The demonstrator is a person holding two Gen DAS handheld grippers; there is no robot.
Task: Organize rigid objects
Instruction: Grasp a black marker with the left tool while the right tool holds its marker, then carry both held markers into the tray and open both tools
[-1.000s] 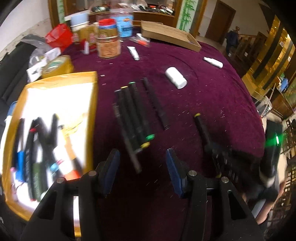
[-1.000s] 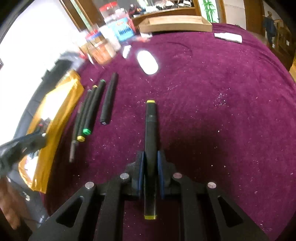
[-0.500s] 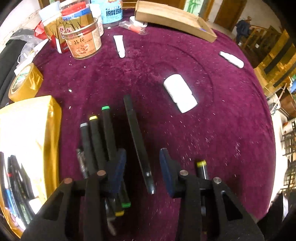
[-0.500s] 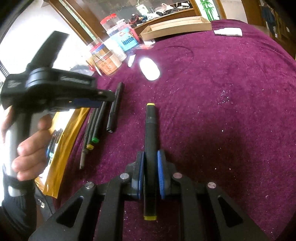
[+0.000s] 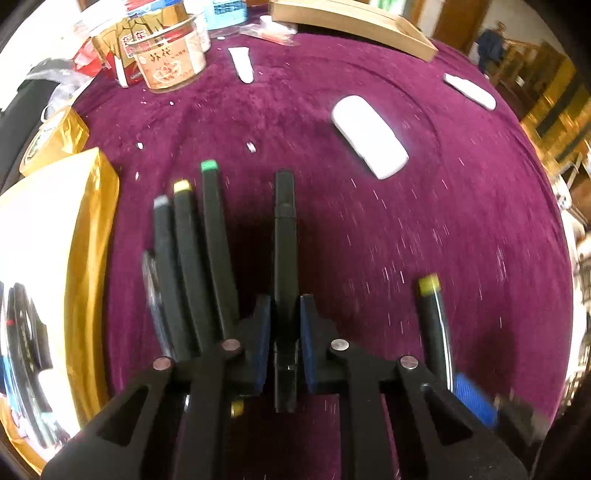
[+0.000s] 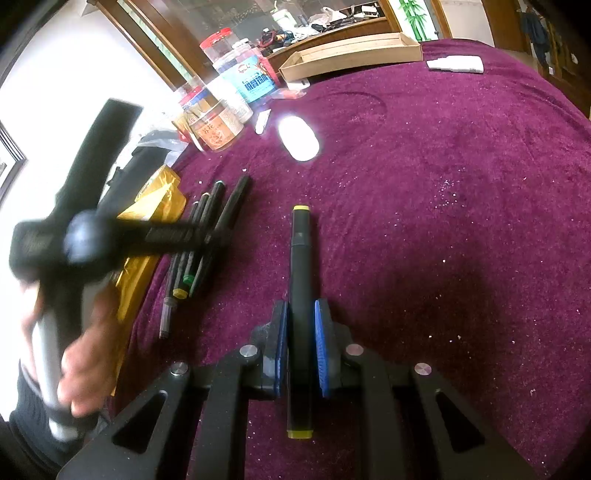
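- My left gripper [image 5: 285, 332] has dropped over the row of markers, and its jaws have just been closing onto the all-black marker [image 5: 284, 236], apart from the 3 capped markers [image 5: 192, 254] to its left.
- My right gripper [image 6: 300, 343] stays clamped on the yellow-capped marker [image 6: 300, 266].
- Next, I judge, comes a lift toward the gold tray [image 5: 88, 229] at left; the maroon tablecloth [image 5: 424, 236] rightward is open.

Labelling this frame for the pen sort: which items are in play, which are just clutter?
In play:
- left hand-held gripper, closing on the plain black pen
- right hand-held gripper, gripping the yellow-capped marker
- row of markers
- gold tray

Clutter:
- white case
- jars
- cardboard tray
- tape roll
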